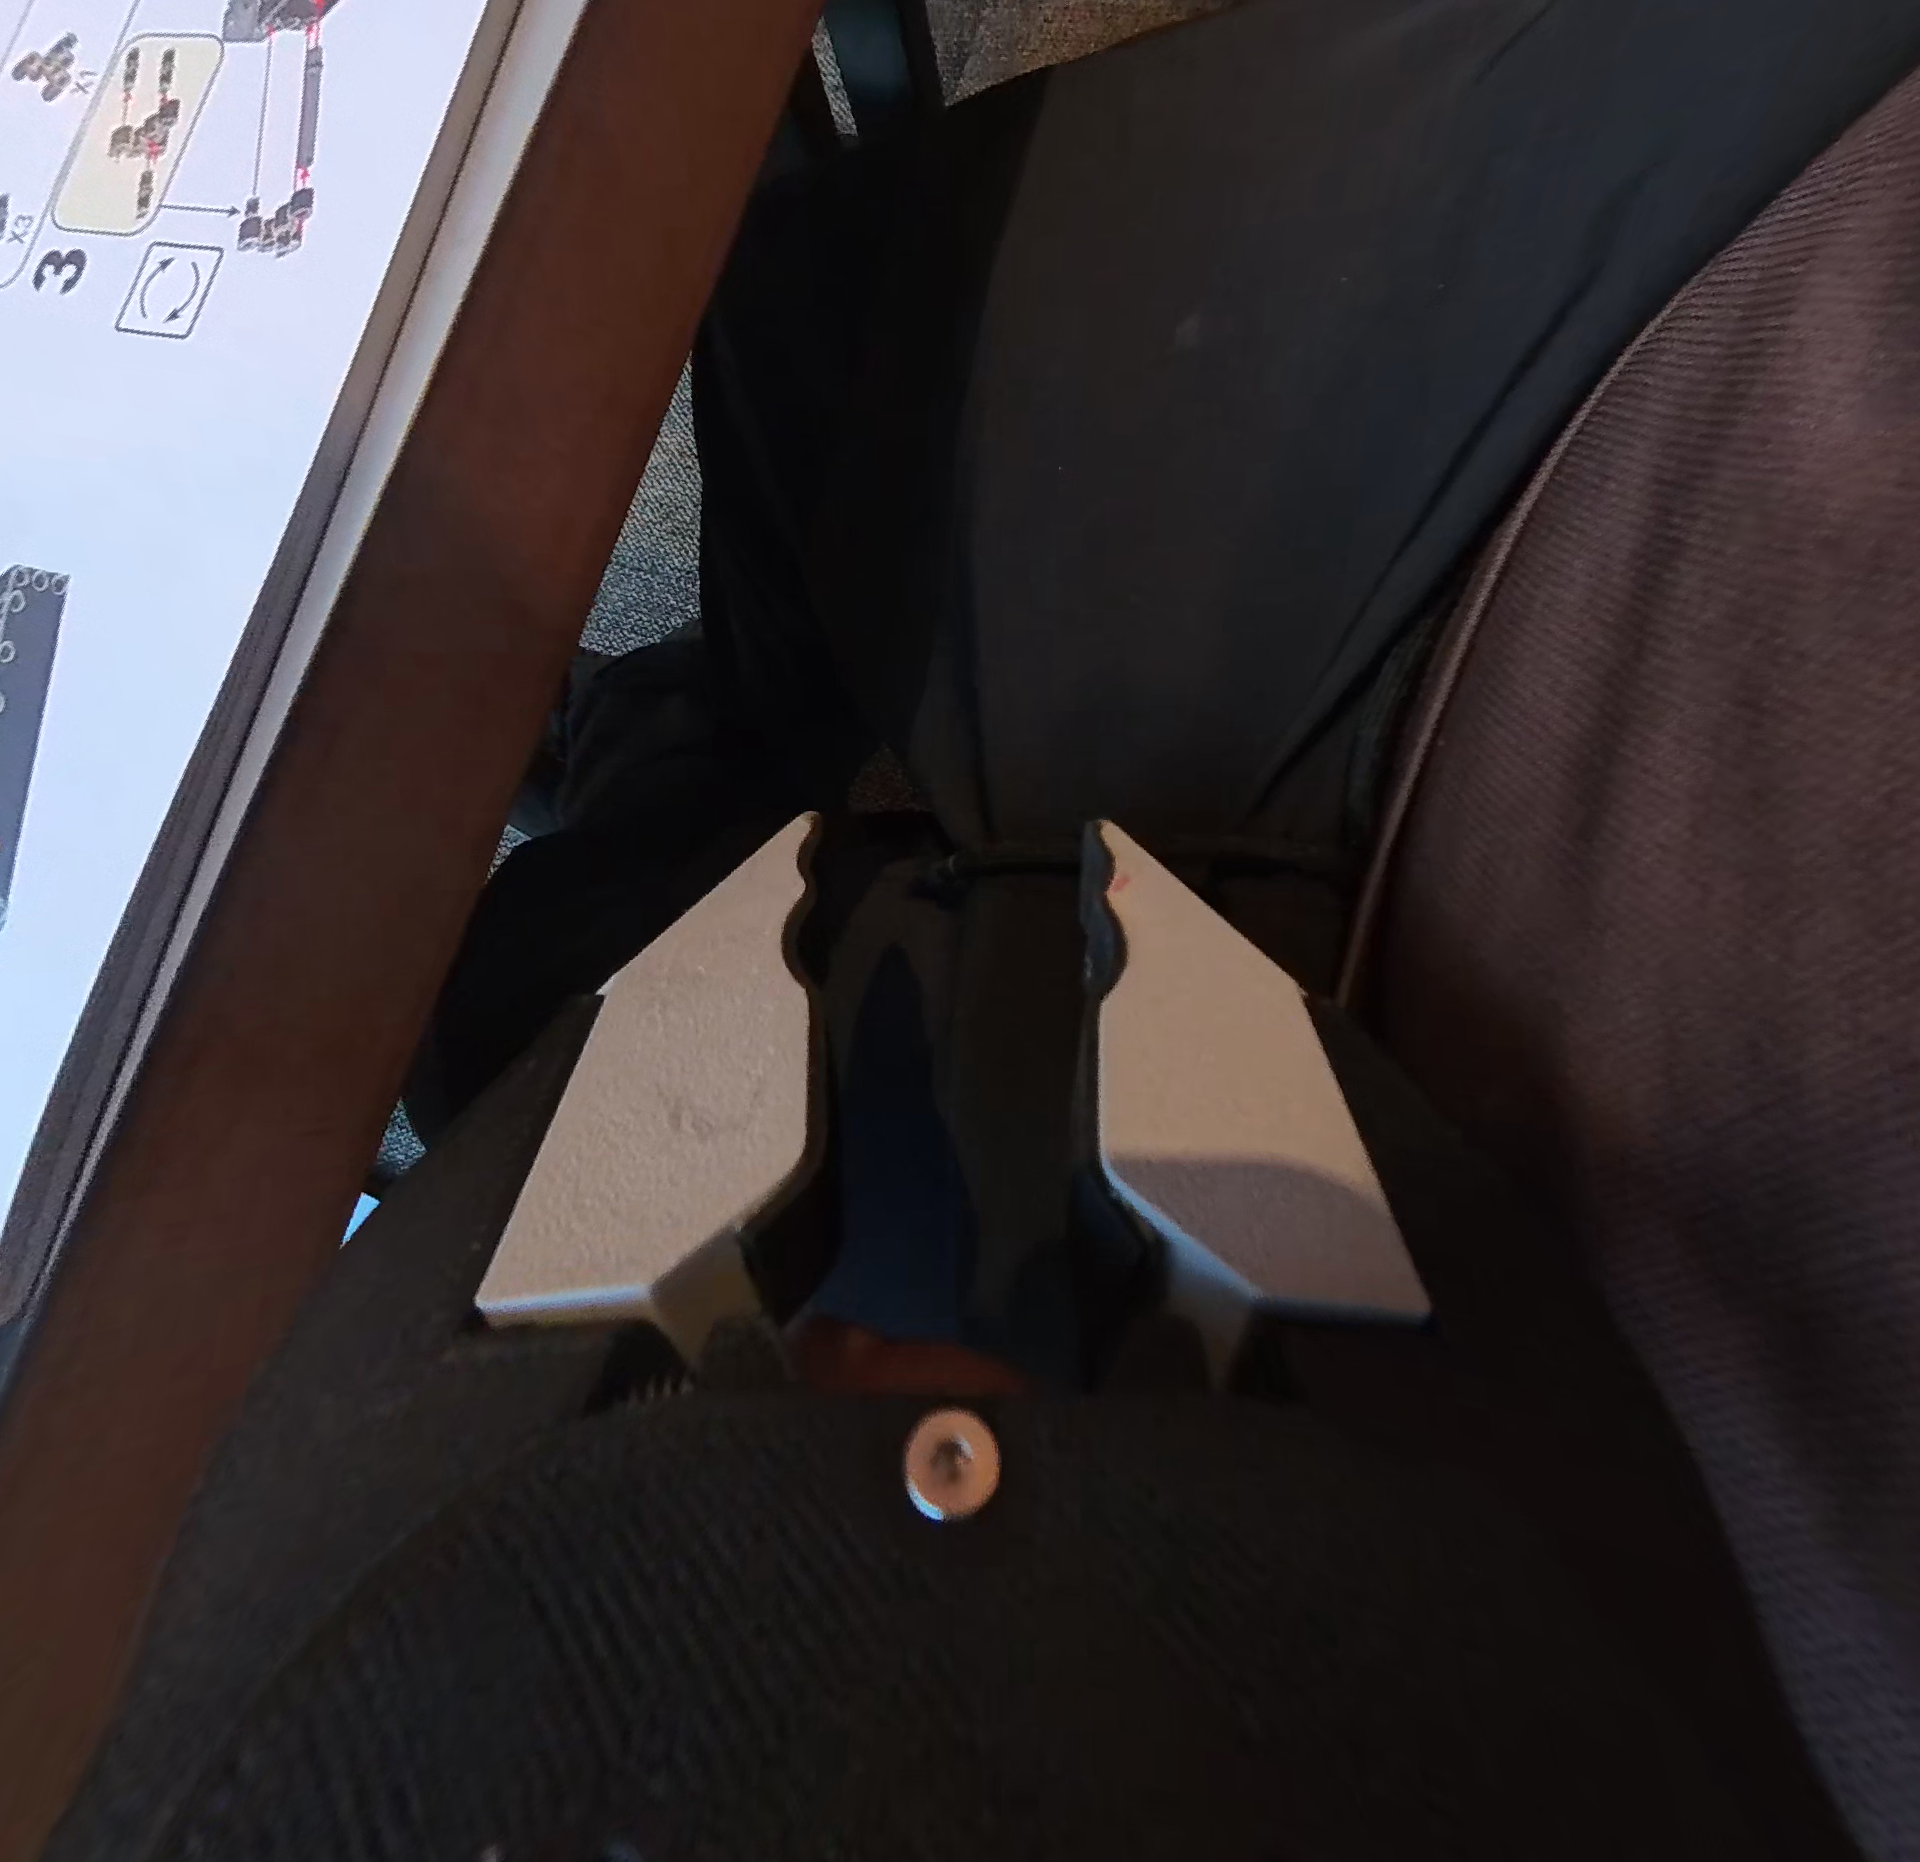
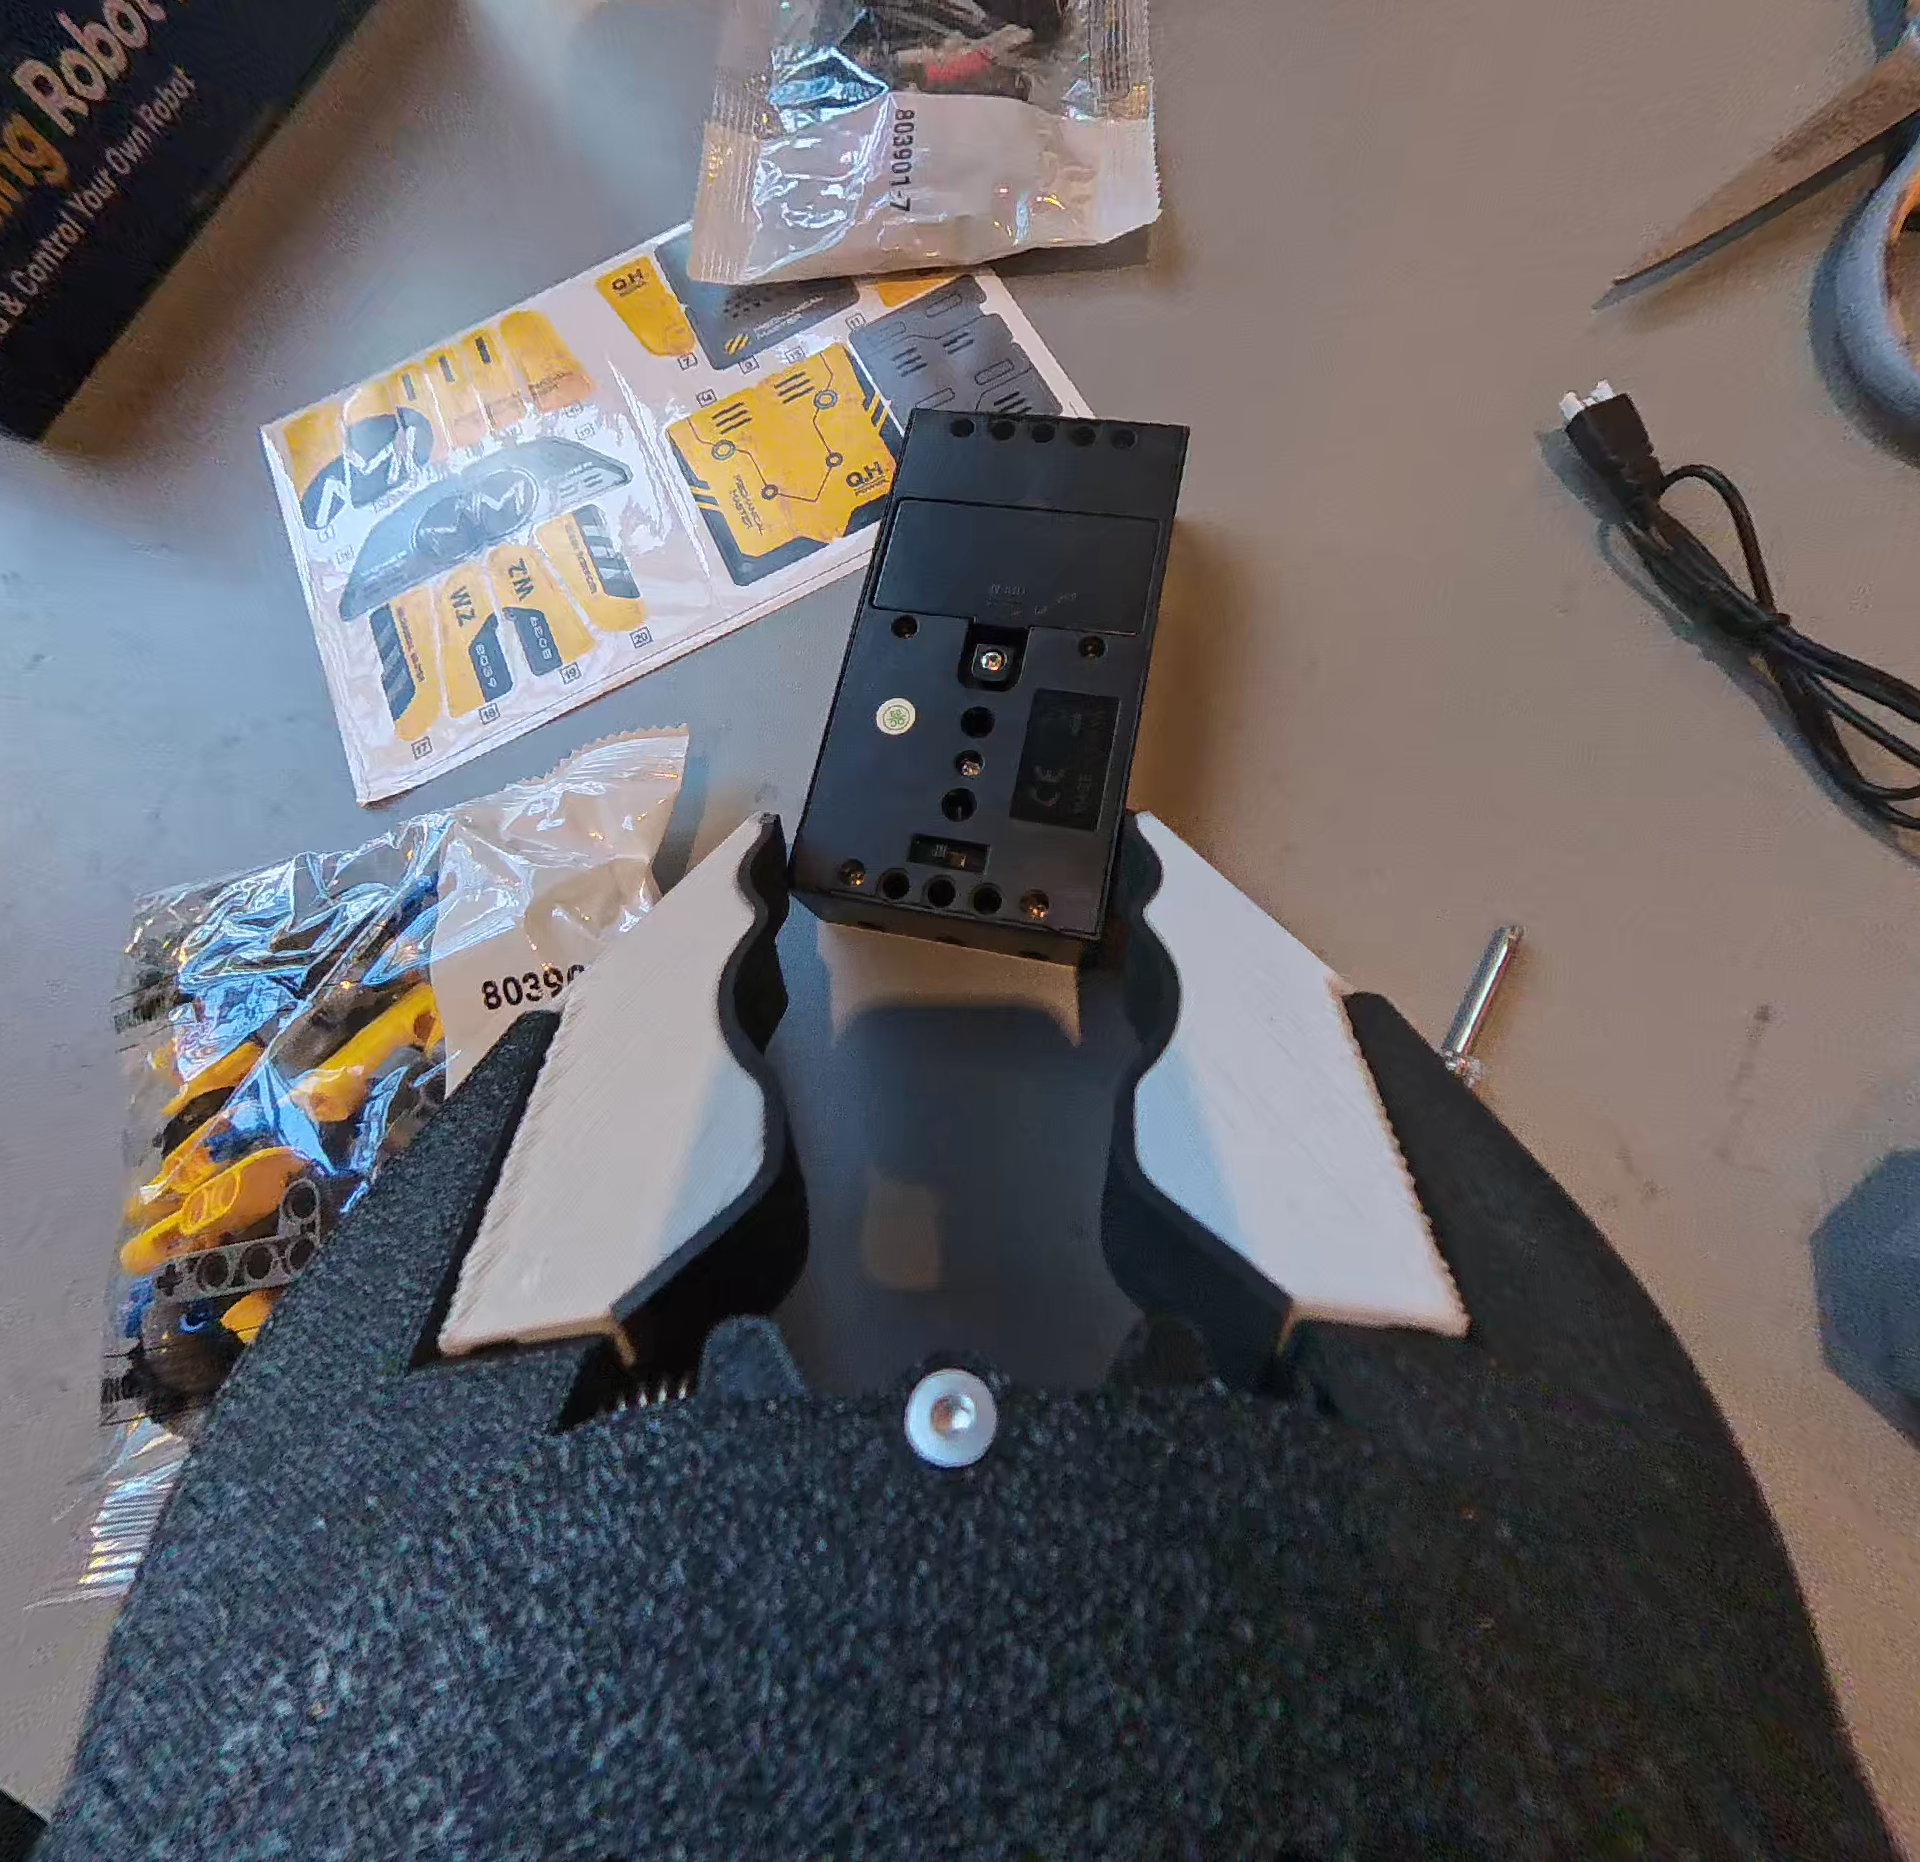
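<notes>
My right gripper (image 2: 951,825) is shut on the near end of a black rectangular module (image 2: 987,669) with holes, a screw and a small switch on its face. Its white fingers (image 2: 644,1064) press the module's two sides, and the module points away over the grey table (image 2: 1351,462). My left gripper (image 1: 951,836) is open and empty. It hangs beside the brown wooden table edge (image 1: 468,669) and points down at a person's dark trousers (image 1: 1195,410).
A yellow-and-black sticker sheet (image 2: 540,524), a bag of dark parts (image 2: 925,119), a bag of yellow parts (image 2: 260,1116), a dark kit box (image 2: 125,129), scissors (image 2: 1766,181), a black cable (image 2: 1714,586) and a metal pin (image 2: 1481,991) lie around. An instruction booklet (image 1: 156,462) lies on the table. One gripper's finger ends stand about 45 centimetres off the other's. The metal pin (image 2: 1481,991) is about 6 centimetres from my right fingertips and 50 centimetres from my left.
</notes>
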